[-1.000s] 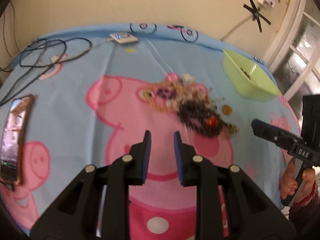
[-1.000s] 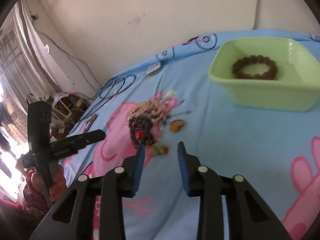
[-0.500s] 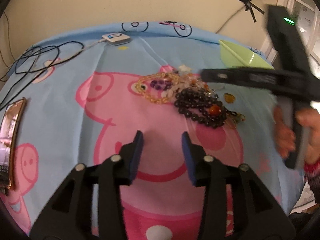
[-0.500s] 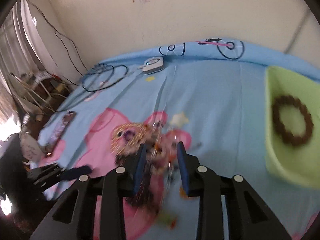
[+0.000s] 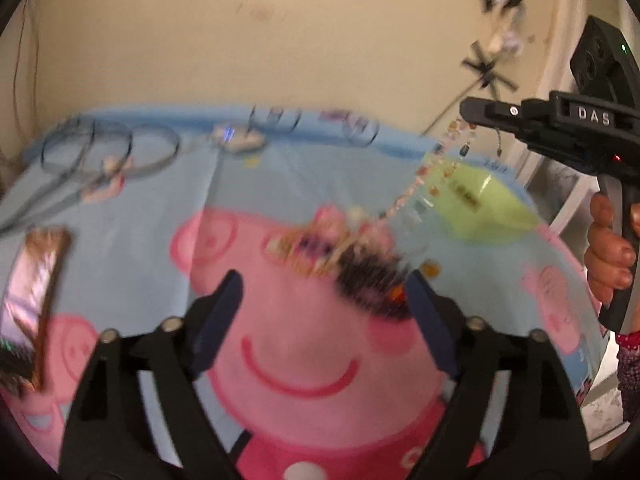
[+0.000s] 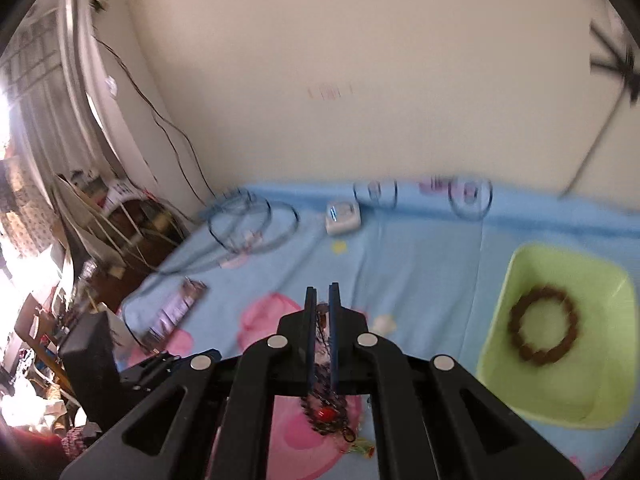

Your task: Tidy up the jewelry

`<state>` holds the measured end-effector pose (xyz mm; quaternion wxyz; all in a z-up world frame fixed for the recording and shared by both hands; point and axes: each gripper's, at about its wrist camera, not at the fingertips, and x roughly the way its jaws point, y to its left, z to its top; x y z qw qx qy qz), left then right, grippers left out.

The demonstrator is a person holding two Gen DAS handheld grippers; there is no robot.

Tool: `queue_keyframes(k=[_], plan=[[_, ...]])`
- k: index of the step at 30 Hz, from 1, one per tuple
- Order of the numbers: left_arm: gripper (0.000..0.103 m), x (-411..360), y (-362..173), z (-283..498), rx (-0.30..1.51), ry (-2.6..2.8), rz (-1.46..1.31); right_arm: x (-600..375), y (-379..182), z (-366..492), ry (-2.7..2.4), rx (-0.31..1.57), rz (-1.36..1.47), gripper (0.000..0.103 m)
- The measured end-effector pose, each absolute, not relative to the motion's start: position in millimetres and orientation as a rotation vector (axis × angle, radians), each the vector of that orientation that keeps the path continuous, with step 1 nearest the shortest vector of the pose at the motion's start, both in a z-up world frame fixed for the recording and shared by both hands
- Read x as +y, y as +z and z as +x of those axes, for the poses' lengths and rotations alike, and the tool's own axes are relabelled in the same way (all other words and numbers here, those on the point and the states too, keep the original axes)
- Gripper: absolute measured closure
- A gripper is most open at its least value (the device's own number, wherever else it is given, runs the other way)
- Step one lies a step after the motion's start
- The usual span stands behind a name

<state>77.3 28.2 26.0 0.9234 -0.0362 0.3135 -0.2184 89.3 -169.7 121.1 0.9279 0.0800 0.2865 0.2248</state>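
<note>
right hand-held gripper (image 6: pixel 322 292) lifted, pinching beaded strand (image 5: pixel 430 168) | left hand-held gripper (image 5: pixel 320 284) wide | cartoon-pig cloth (image 5: pixel 132 200), cream wall (image 6: pixel 320 60)

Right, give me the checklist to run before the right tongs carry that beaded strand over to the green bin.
1. Right tongs shut on the beaded strand: ok, fingers nearly together with chain between them.
2. Strand free of the jewelry pile: not ok, its lower end still reaches into the pile.
3. Green bin has room: ok, only a brown bead bracelet lies in it.
4. Left tongs out of the way: ok, open and holding nothing, low near the pile.
5. Other pieces snagged on the strand: cannot tell, motion blur hides it.
</note>
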Motion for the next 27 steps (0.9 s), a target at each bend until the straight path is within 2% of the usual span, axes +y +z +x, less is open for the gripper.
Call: queue_keyframes(k=[2, 9, 18, 19, 20, 21, 22, 23, 25, 27], plan=[[0.017, 16.5, 43.0, 73.0, 0.586, -0.476, -0.037, -173.0, 145.0, 74.3, 0.462, 0.527, 0.154, 0.103], [0.017, -34.9, 93.2, 62.0, 0.455, -0.626, 0.052, -182.7, 202.4, 32.9, 0.47, 0.387, 0.13, 0.103], [0.017, -73.1, 122.0, 62.3, 0.419, -0.681, 0.069, -198.5, 257.7, -2.9, 0.474, 0.267, 0.125, 0.103], [0.024, -79.2, 122.7, 64.2, 0.423, -0.685, 0.082, -201.0, 264.7, -5.7, 0.469, 0.251, 0.122, 0.103], [0.038, -85.5, 122.7, 67.5, 0.438, -0.694, 0.098, -203.2, 270.4, -8.3, 0.465, 0.239, 0.119, 0.103], [0.046, -90.5, 123.9, 69.5, 0.453, -0.706, 0.106, -207.9, 277.9, -10.5, 0.457, 0.224, 0.118, 0.103], [0.063, -94.8, 125.1, 73.4, 0.472, -0.722, 0.105, -212.7, 284.5, -11.6, 0.45, 0.214, 0.119, 0.103], [0.084, -98.8, 125.8, 78.8, 0.508, -0.744, 0.103, -218.8, 290.9, -12.0, 0.44, 0.206, 0.123, 0.103], [0.097, -105.6, 130.7, 87.8, 0.546, -0.779, 0.095, -230.1, 301.0, -12.0, 0.415, 0.194, 0.129, 0.103], [0.098, -110.6, 144.8, 94.4, 0.541, -0.79, 0.089, -244.6, 307.9, -12.3, 0.383, 0.182, 0.135, 0.103]])
